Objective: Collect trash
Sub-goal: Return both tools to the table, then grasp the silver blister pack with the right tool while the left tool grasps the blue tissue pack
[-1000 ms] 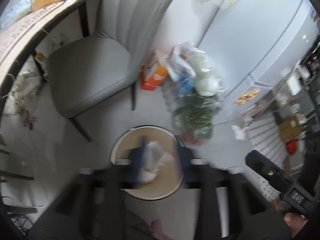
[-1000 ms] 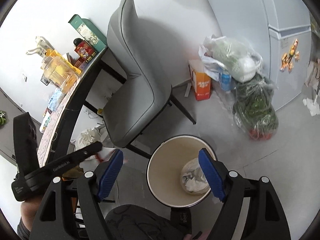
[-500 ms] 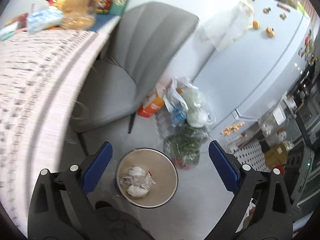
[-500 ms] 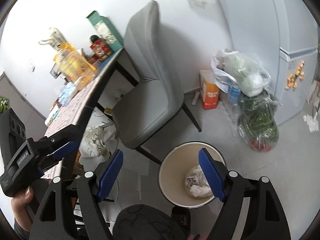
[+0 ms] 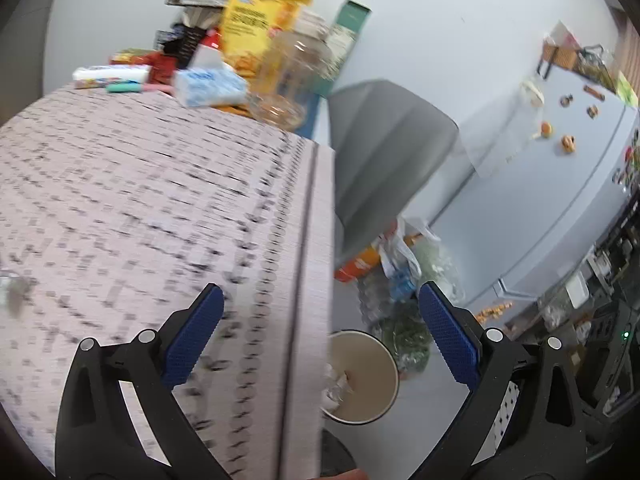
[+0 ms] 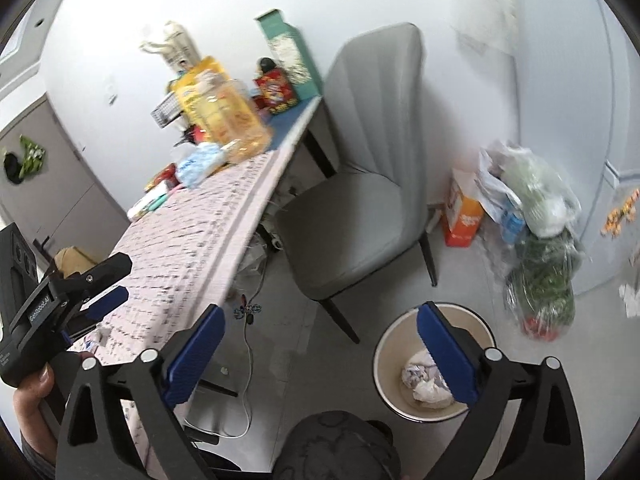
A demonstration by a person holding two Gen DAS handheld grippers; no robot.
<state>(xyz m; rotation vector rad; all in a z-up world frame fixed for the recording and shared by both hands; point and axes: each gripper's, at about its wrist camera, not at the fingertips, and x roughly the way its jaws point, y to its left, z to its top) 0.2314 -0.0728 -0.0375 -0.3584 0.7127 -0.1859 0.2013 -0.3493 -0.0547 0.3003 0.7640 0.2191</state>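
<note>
The left gripper (image 5: 320,320) is hovering over the edge of the tabletop (image 5: 140,208), its blue-padded jaws standing wide apart and gripping nothing. Between them, at about six o'clock in the left wrist view, the patterned cloth is dropping off at the table's edge, and just past that edge, down on the floor, the trash bin (image 5: 370,344) is sitting at roughly five o'clock, partly cut off by the table. A bit of crumpled white trash (image 5: 338,386) is showing inside it, lying below and between the jaws but well apart from both pads.

The right gripper (image 6: 320,354) is hanging above the floor (image 6: 296,344), jaws likewise spread wide and empty. From the right wrist view the trash bin (image 6: 390,364) is standing at five o'clock, with the right-hand pad overlapping its rim in the picture; the wad of crumpled paper and plastic (image 6: 422,380) is resting at the bottom of the bin, just inside that pad's line and far beneath it. The left gripper (image 6: 102,290) is appearing at nine o'clock there, held in a hand (image 6: 30,400) over the near end of the tabletop (image 6: 192,248).

A grey chair (image 6: 360,200) is standing at one o'clock beside the table, and bags of greens (image 6: 540,276) are leaning at three o'clock near the fridge. Boxes, a jar and packets are crowding the far end of the tabletop at eleven o'clock.
</note>
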